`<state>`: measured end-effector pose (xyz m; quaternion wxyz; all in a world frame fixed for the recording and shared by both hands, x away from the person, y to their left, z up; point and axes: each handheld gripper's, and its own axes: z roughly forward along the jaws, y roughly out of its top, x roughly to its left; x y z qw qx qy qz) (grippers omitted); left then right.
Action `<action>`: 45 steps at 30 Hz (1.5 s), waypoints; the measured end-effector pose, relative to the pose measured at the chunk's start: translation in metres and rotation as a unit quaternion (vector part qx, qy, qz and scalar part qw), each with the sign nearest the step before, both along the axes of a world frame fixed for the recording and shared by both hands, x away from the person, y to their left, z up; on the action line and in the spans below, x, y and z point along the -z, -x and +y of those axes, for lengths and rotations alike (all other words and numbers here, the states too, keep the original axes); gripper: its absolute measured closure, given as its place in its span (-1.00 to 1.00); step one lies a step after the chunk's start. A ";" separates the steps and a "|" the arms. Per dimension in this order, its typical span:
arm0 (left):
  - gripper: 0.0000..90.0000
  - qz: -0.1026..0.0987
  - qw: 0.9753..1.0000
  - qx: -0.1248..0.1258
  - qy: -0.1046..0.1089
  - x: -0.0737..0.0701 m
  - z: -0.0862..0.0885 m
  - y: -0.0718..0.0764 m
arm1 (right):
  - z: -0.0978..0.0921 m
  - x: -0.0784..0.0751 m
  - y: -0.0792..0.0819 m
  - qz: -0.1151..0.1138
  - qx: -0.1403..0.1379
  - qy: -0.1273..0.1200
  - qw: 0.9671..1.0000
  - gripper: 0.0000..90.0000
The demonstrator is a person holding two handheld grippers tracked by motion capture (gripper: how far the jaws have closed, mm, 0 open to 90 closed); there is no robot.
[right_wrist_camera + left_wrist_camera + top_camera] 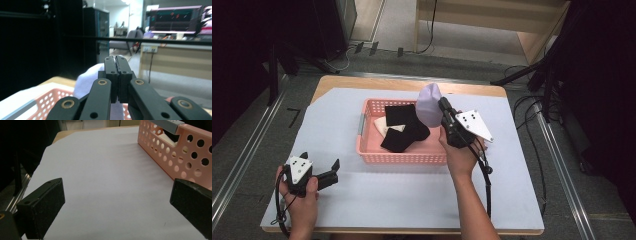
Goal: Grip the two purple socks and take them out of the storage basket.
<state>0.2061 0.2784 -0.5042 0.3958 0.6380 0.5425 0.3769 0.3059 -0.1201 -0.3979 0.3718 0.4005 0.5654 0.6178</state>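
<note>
Left gripper [330, 172] idles wide open, holding nothing, on the near worktop [412, 195], while right gripper [443, 106], fingers clamped on the lavender cloth [430, 104], holds it hanging lengthwise above the pink basket's [402, 158] right end.

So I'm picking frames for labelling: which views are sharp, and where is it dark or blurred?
High view: evenly lit table, dark edges. Left gripper view: soft, near jaws blurred, pink basket readable. Right gripper view: right hand-held gripper sharp on the pale cloth, left side black.
</note>
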 end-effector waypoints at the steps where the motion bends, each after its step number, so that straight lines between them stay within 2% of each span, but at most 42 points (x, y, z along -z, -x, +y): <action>1: -0.99 0.000 1.000 0.000 0.000 0.000 0.000 0.000 | -0.002 -0.001 0.000 -0.006 0.002 -0.001 1.000 0.99; 4: -0.99 0.000 1.000 0.000 0.000 0.000 0.000 0.000 | -0.010 -0.006 0.000 -0.015 0.016 -0.011 1.000 0.99; 12: -0.99 0.002 1.000 0.000 0.000 0.000 0.000 0.000 | -0.032 -0.014 0.001 -0.032 0.049 -0.014 0.998 0.99; 18: -0.99 0.000 1.000 0.000 0.000 0.000 0.000 0.000 | -0.054 -0.014 0.001 -0.033 0.077 -0.018 0.996 0.99; 23: -0.99 -0.002 1.000 -0.001 0.001 0.000 0.000 0.000 | -0.077 -0.007 0.000 -0.023 0.107 -0.015 0.994 0.99; 29: -0.99 -0.001 1.000 -0.002 0.000 0.000 -0.001 0.000 | -0.101 0.014 -0.003 0.005 0.134 -0.011 0.991 0.99; 35: -0.99 -0.001 1.000 -0.003 -0.001 0.000 -0.001 0.000 | -0.114 0.044 -0.006 0.051 0.149 -0.009 0.988 0.99; 38: -0.99 -0.001 1.000 -0.003 -0.002 0.000 -0.001 0.001 | -0.119 0.056 -0.008 0.083 0.152 -0.010 0.985 0.96; 40: -0.99 -0.002 1.000 -0.002 -0.002 0.000 -0.001 0.001 | -0.123 0.061 -0.007 0.099 0.151 -0.035 0.983 0.80; 42: -0.99 -0.002 1.000 -0.003 -0.001 0.000 -0.001 0.001 | -0.127 0.065 -0.005 0.102 0.151 -0.052 0.982 0.64; 45: -0.99 -0.001 1.000 -0.003 -0.002 0.000 -0.001 0.001 | -0.130 0.066 -0.002 0.102 0.157 -0.061 0.980 0.29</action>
